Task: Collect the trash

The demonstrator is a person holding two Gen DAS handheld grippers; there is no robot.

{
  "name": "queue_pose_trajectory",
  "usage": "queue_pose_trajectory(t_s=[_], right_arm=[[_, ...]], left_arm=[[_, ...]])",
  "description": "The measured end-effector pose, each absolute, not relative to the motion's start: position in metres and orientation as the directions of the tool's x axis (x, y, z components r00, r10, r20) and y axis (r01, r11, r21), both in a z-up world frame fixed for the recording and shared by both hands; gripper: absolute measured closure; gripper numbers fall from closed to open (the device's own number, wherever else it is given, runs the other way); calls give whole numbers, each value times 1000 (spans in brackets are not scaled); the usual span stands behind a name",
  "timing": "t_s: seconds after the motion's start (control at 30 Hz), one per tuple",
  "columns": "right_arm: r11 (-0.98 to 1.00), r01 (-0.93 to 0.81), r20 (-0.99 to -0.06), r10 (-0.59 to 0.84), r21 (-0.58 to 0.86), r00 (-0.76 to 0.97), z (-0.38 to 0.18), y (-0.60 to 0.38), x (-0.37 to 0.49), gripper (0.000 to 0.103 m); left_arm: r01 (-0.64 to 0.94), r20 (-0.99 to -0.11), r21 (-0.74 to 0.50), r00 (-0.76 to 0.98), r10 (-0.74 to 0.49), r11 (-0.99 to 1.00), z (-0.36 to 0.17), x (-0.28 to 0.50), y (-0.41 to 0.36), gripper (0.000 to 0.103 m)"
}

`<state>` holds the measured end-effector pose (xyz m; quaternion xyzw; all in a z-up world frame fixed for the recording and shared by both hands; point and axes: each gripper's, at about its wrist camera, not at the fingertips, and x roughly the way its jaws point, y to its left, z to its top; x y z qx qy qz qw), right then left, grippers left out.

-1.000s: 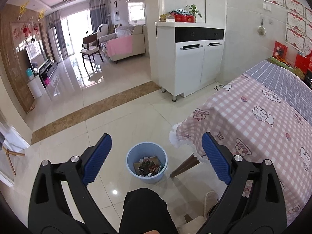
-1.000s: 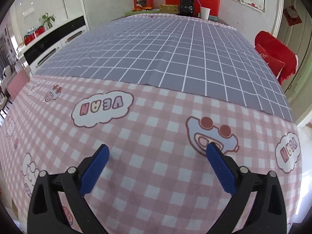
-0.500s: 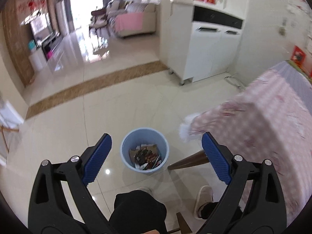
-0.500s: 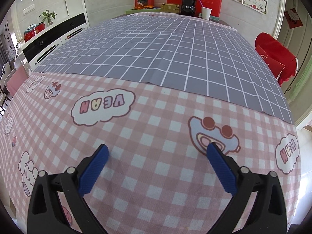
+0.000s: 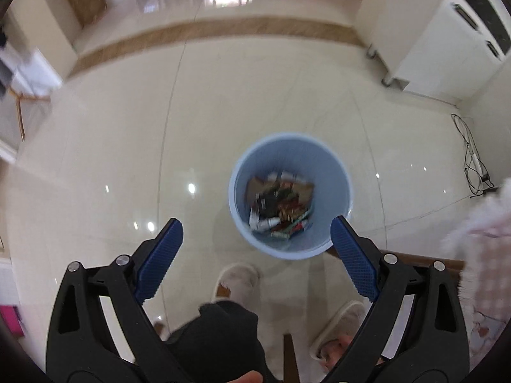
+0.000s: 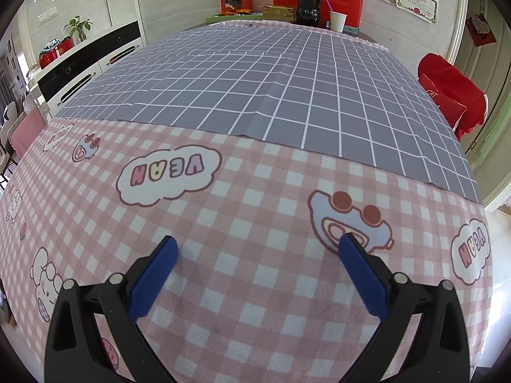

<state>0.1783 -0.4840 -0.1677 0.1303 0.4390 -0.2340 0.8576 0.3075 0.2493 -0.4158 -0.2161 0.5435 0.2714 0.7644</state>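
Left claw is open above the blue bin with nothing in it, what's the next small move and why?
Probably lift the left claw back toward the table: it is open and empty over the blue bin, which already holds trash. The right claw hangs open over the pink checked cloth.

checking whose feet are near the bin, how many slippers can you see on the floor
2: one slipper just below the blue bin, between the left gripper's fingers; the other slipper lower right, partly behind the right finger.

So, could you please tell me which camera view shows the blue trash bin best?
The left wrist view: the blue trash bin stands on the floor, seen from above, with wrappers inside, though blurred. The right wrist view shows only the table, no bin.
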Motion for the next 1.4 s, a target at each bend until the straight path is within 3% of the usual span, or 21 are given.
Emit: queue_pose_trajectory(t_s=[0.07, 0.2, 1.13, 1.4], right_arm=[[857, 516, -814, -287, 18, 505, -168, -484, 178, 4], [857, 516, -814, -287, 18, 505, -168, -484, 178, 4], [857, 516, -814, -287, 18, 505, -168, -484, 178, 4], [857, 516, -814, -287, 18, 505, -168, -484, 179, 4]], left_arm=[[-672, -955, -83, 264, 134, 736, -424, 309, 258, 11], [-704, -930, -108, 321, 179, 702, -423, 308, 265, 11], [-653, -904, -159, 398, 157, 740, -422, 321, 259, 11], [-624, -883, -113, 420, 210, 773, -413, 325, 247, 12]])
